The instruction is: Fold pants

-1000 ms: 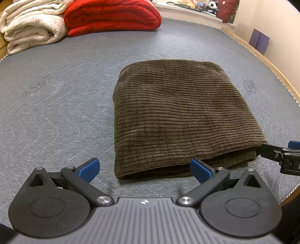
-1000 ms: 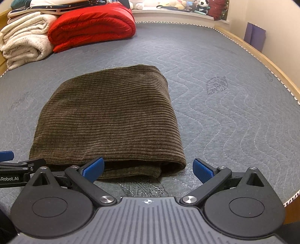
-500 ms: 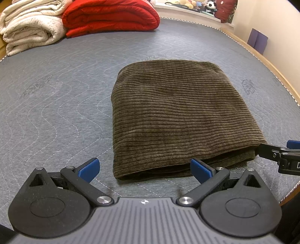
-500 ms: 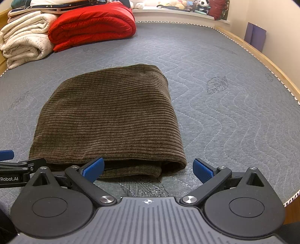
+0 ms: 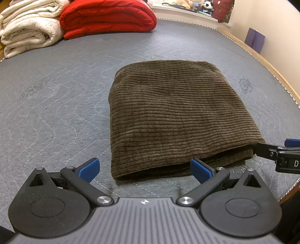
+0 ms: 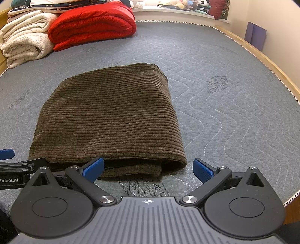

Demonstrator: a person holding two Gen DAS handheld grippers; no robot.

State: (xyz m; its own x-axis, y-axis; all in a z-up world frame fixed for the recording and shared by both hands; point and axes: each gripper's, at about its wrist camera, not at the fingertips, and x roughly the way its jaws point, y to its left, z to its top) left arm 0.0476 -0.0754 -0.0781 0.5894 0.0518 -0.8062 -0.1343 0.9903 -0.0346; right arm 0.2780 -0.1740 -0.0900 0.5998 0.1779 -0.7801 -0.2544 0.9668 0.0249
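Folded brown corduroy pants (image 5: 180, 116) lie on the mattress (image 5: 56, 90) at twelve o'clock; left claw (image 5: 144, 168) and right claw (image 6: 148, 168) both gape wide, empty, equally near.

Toys (image 6: 187, 3) at 12 o'clock: too small to tell
Cream blanket (image 5: 28, 30) at 10 o'clock: cut off
Pants (image 6: 112, 122) inner layers: hidden

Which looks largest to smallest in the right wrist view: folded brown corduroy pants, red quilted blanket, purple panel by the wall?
1. Folded brown corduroy pants, though nearest the camera, so true size is unsure.
2. Red quilted blanket, far off.
3. Purple panel, clearly smallest.
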